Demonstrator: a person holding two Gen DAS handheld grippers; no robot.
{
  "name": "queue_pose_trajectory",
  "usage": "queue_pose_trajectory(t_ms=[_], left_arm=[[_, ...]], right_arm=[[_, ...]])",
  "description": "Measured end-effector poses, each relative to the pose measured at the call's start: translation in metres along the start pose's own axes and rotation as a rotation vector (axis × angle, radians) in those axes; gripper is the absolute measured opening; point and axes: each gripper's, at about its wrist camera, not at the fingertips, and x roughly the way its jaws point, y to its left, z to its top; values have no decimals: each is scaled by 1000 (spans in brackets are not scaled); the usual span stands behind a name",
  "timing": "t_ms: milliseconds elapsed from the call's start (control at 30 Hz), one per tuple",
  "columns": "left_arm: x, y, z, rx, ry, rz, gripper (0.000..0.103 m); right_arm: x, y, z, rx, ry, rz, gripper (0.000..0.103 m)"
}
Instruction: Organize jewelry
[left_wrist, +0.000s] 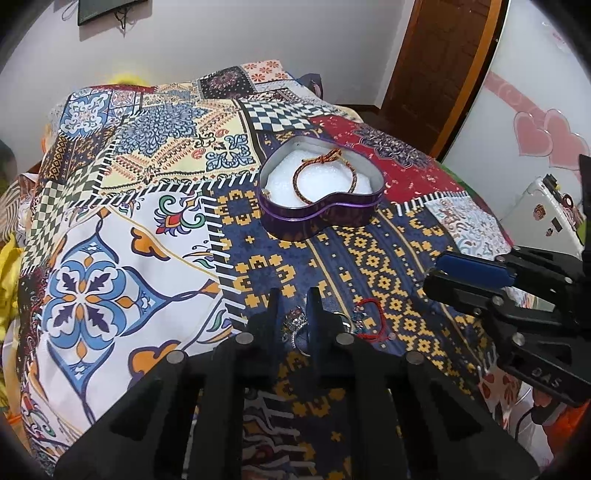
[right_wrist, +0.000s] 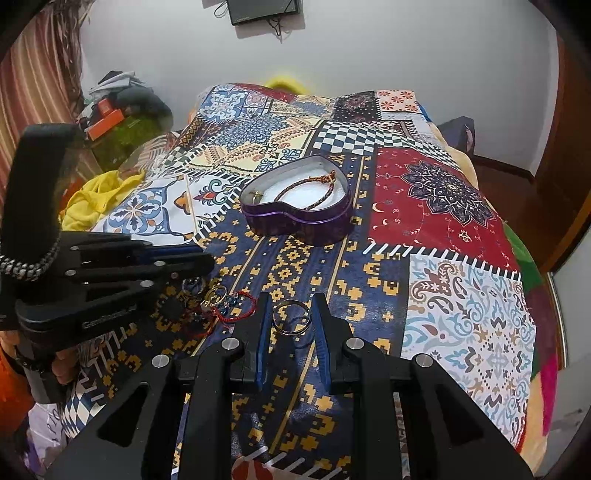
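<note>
A purple heart-shaped tin (left_wrist: 325, 216) (right_wrist: 295, 221) stands open on the patterned bedspread, with a braided cord bracelet (left_wrist: 325, 177) (right_wrist: 308, 195) on its white lining. My left gripper (left_wrist: 293, 302) hangs over a heap of jewelry (left_wrist: 295, 325), jaws narrowly apart around a silver piece. A red cord bracelet (left_wrist: 373, 317) (right_wrist: 236, 308) lies beside the heap (right_wrist: 210, 299). My right gripper (right_wrist: 290, 306) is open, its fingers on either side of a metal bangle (right_wrist: 291, 317) on the cloth. Each gripper shows in the other's view, the right one (left_wrist: 443, 273) and the left one (right_wrist: 199, 258).
The bedspread (right_wrist: 443, 206) covers the whole bed. Yellow cloth (right_wrist: 96, 195) and clutter (right_wrist: 118, 107) lie at the left side of the bed. A wooden door (left_wrist: 443, 55) and a white cabinet with pink hearts (left_wrist: 535, 122) stand to the right.
</note>
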Motion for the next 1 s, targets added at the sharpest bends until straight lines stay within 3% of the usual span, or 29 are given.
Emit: queue_pose_trajectory(t_ms=[600, 1000], left_arm=[[-69, 12, 12, -42, -129, -12, 11], [-60, 4, 45, -22, -178, -29, 11]], right_arm=[[-29, -4, 9, 24, -75, -19, 20], [-34, -10, 37, 32, -147, -20, 20]])
